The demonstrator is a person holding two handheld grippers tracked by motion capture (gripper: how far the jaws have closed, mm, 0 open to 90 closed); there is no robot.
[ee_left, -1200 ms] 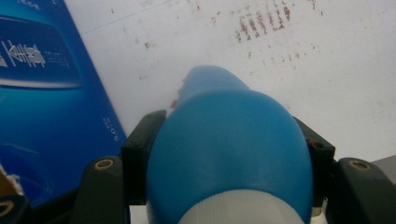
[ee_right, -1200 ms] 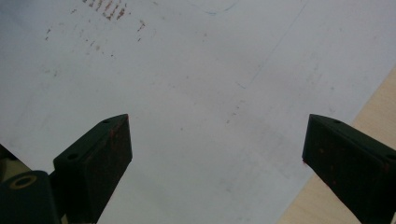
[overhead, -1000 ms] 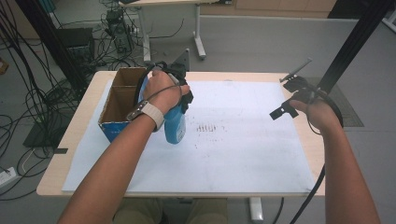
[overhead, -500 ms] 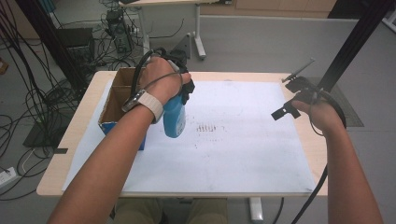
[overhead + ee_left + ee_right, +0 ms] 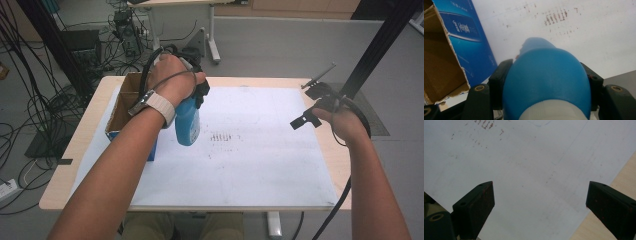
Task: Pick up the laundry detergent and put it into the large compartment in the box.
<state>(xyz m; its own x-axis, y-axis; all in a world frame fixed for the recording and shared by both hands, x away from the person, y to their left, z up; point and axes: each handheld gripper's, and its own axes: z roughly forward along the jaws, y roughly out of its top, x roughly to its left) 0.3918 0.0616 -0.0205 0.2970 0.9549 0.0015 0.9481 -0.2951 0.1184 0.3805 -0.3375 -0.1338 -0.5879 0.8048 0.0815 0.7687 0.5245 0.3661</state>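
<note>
High view, left gripper (image 5: 192, 95) clamping blue bottle (image 5: 188, 122) (airborne)

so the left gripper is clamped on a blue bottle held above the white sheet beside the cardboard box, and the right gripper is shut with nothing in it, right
Not quite: the right gripper is open, not shut. The right gripper view shows its two black jaws standing wide apart over the white sheet with nothing between them. The rest holds: the left gripper is clamped on the blue bottle above the sheet, beside the cardboard box.
</note>
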